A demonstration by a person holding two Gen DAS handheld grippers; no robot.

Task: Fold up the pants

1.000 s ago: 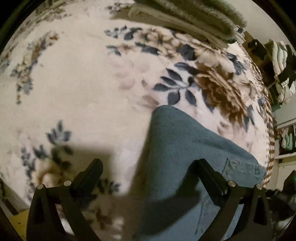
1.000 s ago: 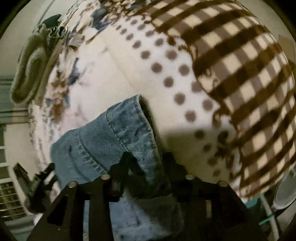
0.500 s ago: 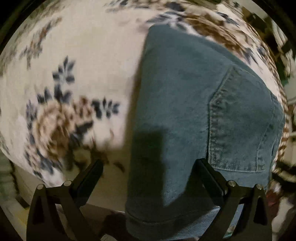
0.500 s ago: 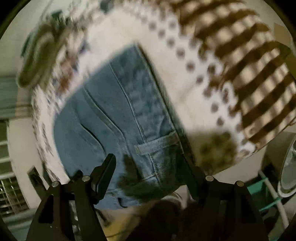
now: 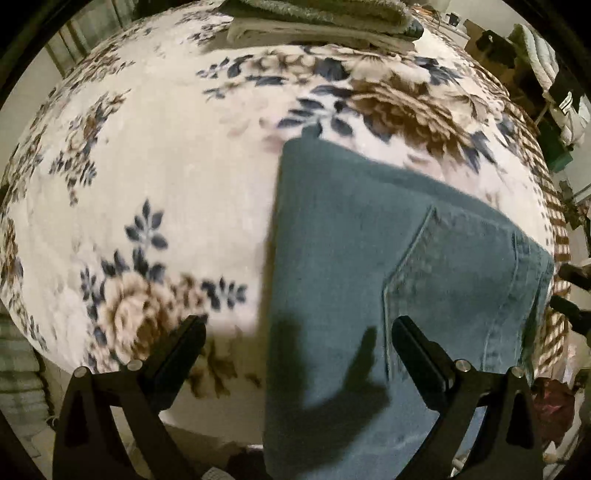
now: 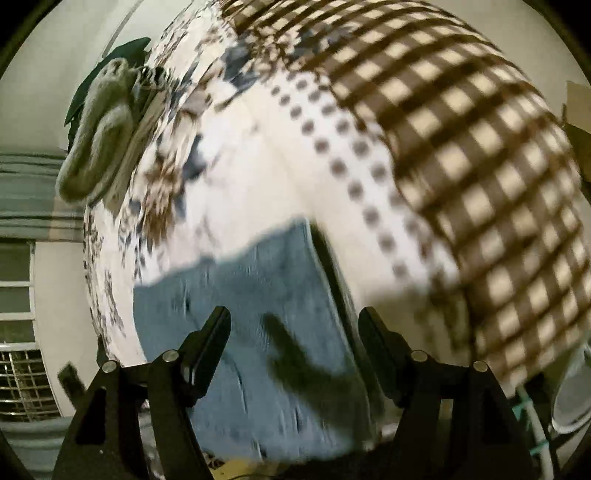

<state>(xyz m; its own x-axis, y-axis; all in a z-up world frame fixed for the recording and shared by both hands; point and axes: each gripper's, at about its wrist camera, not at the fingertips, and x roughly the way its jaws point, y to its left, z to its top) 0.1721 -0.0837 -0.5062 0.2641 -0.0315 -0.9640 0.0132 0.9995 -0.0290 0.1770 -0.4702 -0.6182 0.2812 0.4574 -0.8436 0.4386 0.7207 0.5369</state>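
The folded blue jeans (image 5: 388, 280) lie flat on a flowered blanket (image 5: 166, 166), back pocket up, reaching over the bed's near edge. My left gripper (image 5: 295, 339) is open and empty above the jeans' near left part. In the right wrist view the jeans (image 6: 258, 295) show blurred, lying on the same blanket where it turns dotted and checked (image 6: 480, 166). My right gripper (image 6: 293, 332) is open and empty above the jeans' near end.
A folded green-grey towel stack (image 5: 321, 18) sits at the bed's far end, also in the right wrist view (image 6: 99, 136). Cluttered shelves (image 5: 554, 74) stand to the right. A window grille (image 6: 22, 384) and wall are at the left.
My right gripper let go of the jeans' waistband and opened. Both grippers pulled back and rose, so more of the bed and flat jeans shows.
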